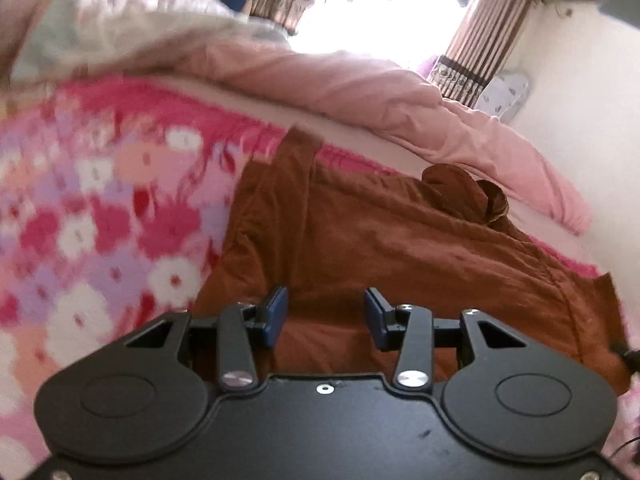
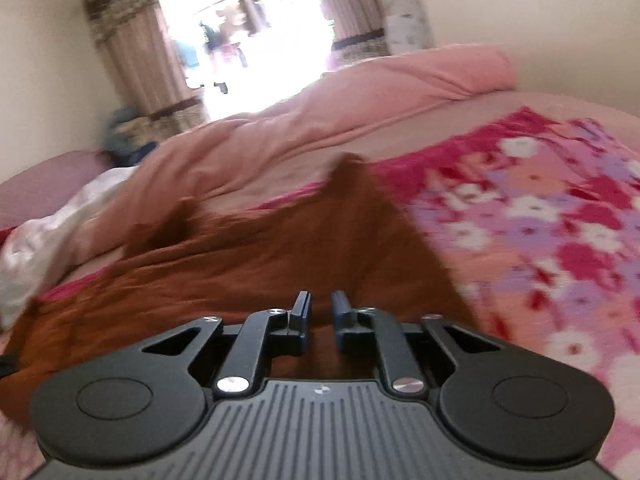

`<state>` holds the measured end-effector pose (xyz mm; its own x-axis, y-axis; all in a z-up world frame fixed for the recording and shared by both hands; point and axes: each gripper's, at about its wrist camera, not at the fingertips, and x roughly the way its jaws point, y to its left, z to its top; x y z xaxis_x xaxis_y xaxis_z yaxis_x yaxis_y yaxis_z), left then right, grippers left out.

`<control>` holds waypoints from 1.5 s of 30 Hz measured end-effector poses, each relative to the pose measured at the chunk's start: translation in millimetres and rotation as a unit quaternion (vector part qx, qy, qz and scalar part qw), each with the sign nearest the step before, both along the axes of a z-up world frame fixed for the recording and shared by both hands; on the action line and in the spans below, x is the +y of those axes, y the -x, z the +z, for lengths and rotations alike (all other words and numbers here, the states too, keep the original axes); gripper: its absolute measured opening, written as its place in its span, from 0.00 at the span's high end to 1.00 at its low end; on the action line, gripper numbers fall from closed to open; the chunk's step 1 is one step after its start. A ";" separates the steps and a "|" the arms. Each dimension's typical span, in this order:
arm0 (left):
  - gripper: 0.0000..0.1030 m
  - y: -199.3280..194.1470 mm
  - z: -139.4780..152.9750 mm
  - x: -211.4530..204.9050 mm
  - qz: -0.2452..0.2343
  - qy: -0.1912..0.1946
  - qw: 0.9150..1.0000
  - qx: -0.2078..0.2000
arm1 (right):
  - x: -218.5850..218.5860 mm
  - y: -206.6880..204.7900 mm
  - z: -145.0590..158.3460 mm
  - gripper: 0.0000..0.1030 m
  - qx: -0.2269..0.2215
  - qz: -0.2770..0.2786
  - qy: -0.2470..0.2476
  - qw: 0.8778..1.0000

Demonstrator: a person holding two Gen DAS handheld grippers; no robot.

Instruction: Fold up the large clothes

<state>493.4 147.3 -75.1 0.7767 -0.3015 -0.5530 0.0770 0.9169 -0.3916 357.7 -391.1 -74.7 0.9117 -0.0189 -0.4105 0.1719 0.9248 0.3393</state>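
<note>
Two grippers hover low-centre over a brown garment (image 1: pixel 360 240): left gripper (image 1: pixel 326 314) open, right gripper (image 2: pixel 320 316) nearly closed, empty; next, grasp an edge.

Daylight pours in through the window (image 1: pixel 352 4), blown out to pure white glare. The room is bright and softly lit, with few hard shadows. Motion blur smears the floral blanket (image 1: pixel 92 216) and brown garment (image 2: pixel 248 240); fisheye bending curves the walls and darkens the corners.
</note>
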 end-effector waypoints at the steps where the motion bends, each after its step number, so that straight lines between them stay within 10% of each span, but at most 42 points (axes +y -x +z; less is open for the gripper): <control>1: 0.58 -1.0 -5.4 0.0 0.001 0.004 1.000 -0.005 | -7.9 -1.9 -6.1 0.98 0.003 0.001 -0.012 1.000; 6: 0.57 -2.6 16.2 -4.6 0.003 -0.018 1.000 -0.006 | -11.0 -7.5 -17.5 1.00 0.004 0.002 -0.045 0.999; 11: 0.56 -31.1 48.7 -4.9 0.004 -0.043 0.998 -0.038 | -6.1 -14.2 18.2 0.79 -0.018 0.005 -0.013 1.000; 25: 0.56 -118.6 13.4 5.1 0.022 0.000 0.997 0.070 | -30.4 -105.1 8.9 0.85 0.058 -0.039 -0.007 0.998; 33: 0.56 -31.5 55.8 8.7 0.004 -0.030 1.000 0.008 | -22.9 -28.7 41.8 0.79 -0.004 -0.015 -0.004 1.000; 45: 0.55 31.4 13.0 4.4 -0.012 -0.034 0.999 0.032 | -19.6 40.8 2.7 0.79 0.017 -0.029 -0.007 0.999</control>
<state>462.0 151.7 -62.1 0.7323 -0.2794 -0.6210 0.0756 0.9396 -0.3337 316.9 -410.7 -72.0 0.8948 -0.0643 -0.4418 0.2359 0.9083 0.3455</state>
